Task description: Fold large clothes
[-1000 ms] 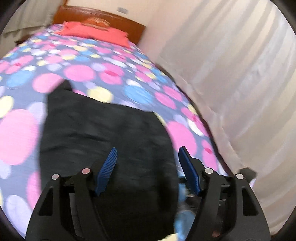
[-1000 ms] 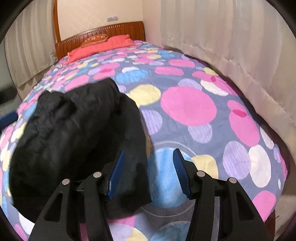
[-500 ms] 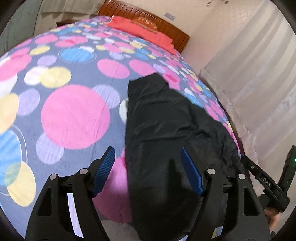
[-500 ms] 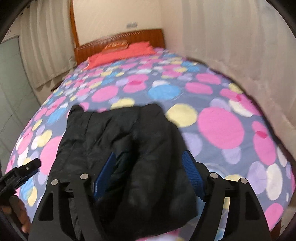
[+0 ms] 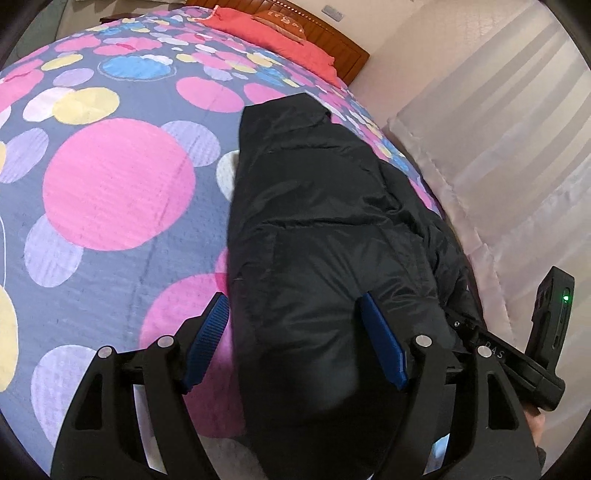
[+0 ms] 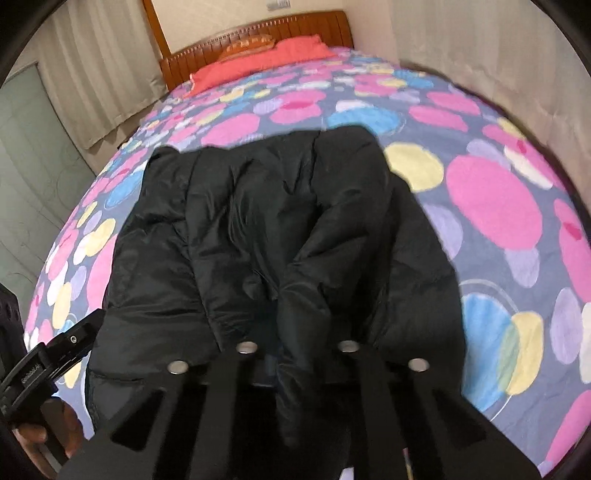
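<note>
1. Nearest in the left wrist view, our left gripper [image 5: 295, 341] is spread wide, its blue pads [image 5: 208, 341] on either side of the near end of the black puffer jacket [image 5: 325, 240]; the left pad sits at the jacket's left edge and the right pad over the fabric, with neither seen to clamp it.
2. In the right wrist view, our right gripper [image 6: 295, 354] is drawn together on a raised fold of the jacket [image 6: 258, 229], and its pads are buried in the cloth.
3. Each gripper shows at the edge of the other's view, beside the jacket's near corners.
4. The jacket lies lengthwise on the bed, on the polka-dot bedspread [image 5: 118, 184], near the bed's curtain-side edge in the left view.
5. Farther off, a red pillow [image 6: 258, 61] rests against the wooden headboard [image 6: 255, 31].
6. Pale curtains [image 5: 517, 129] hang along the side of the bed.
</note>
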The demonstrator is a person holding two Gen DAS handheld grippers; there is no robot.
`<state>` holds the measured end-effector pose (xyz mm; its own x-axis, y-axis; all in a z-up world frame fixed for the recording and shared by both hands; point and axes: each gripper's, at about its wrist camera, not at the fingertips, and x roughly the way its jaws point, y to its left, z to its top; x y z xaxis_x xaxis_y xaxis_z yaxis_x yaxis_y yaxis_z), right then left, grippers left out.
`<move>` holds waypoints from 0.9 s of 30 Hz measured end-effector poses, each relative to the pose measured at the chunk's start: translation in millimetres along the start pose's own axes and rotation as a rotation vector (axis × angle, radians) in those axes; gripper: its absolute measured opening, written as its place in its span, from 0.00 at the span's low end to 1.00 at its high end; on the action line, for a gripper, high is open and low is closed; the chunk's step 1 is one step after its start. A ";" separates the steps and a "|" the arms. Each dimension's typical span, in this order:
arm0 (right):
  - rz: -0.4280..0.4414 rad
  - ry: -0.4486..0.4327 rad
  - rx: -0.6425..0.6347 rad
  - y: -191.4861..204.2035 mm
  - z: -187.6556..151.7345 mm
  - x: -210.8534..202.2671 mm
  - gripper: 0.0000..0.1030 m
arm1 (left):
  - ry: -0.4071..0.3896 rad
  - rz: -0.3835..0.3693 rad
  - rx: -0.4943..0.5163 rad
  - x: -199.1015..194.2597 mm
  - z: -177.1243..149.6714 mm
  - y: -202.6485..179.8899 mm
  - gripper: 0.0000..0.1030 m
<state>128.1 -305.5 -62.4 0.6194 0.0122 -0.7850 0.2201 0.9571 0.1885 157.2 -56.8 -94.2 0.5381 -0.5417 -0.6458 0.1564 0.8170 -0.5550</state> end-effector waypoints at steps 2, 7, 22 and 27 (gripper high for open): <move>0.009 -0.031 0.035 -12.3 2.4 -7.7 0.06 | -0.008 -0.014 0.020 -1.8 3.1 -10.0 0.71; -0.039 -0.032 0.055 -38.2 4.5 -4.1 0.06 | 0.019 -0.007 0.112 13.4 6.6 -41.4 0.71; -0.094 -0.025 0.023 -60.9 -13.8 48.1 0.08 | 0.023 0.133 0.197 74.4 -5.5 -60.4 0.75; -0.071 -0.027 0.047 -63.6 -10.1 40.7 0.10 | 0.008 0.132 0.195 69.3 -5.5 -61.2 0.75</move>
<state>131.6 -362.9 -112.3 0.6207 -0.0633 -0.7815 0.2989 0.9406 0.1612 180.4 -145.4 -107.8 0.5579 -0.4284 -0.7108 0.2424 0.9032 -0.3541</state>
